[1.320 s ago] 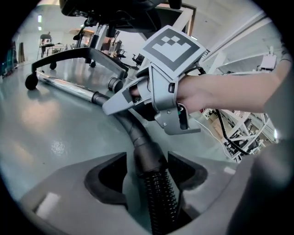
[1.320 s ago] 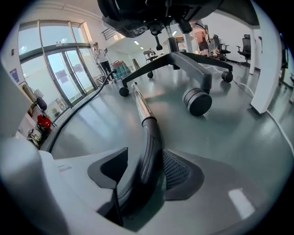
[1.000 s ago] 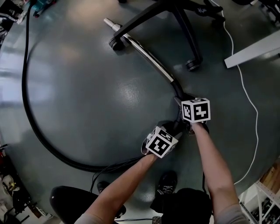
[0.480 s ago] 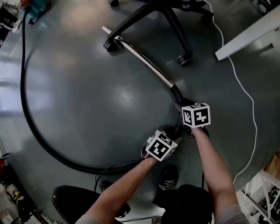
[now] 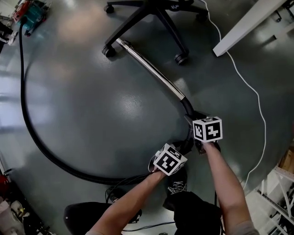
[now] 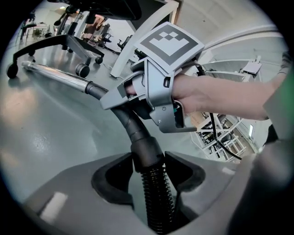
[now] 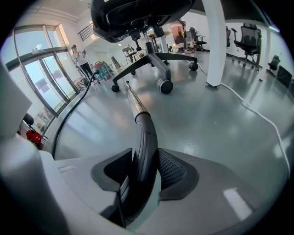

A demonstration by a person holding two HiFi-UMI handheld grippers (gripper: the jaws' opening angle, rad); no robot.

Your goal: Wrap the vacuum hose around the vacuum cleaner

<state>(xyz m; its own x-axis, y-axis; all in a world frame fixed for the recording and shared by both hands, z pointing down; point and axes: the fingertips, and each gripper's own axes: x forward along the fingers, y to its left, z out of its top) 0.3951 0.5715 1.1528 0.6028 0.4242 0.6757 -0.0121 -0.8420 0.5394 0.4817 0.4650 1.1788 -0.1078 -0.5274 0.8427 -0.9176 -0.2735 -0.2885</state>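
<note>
Hose [image 6: 155, 197] is gripped by the left hand-held gripper [image 6: 149, 167], handle [image 7: 148, 133] by the right hand-held gripper [image 7: 146, 172]; a shoe [image 5: 177, 186] is seen in head view only.

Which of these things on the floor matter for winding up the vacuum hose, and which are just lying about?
In the job: vacuum hose, held by the left gripper; curved handle, held by the right gripper; metal wand.
Lying about: office chair, white cable, white desk foot.
</note>
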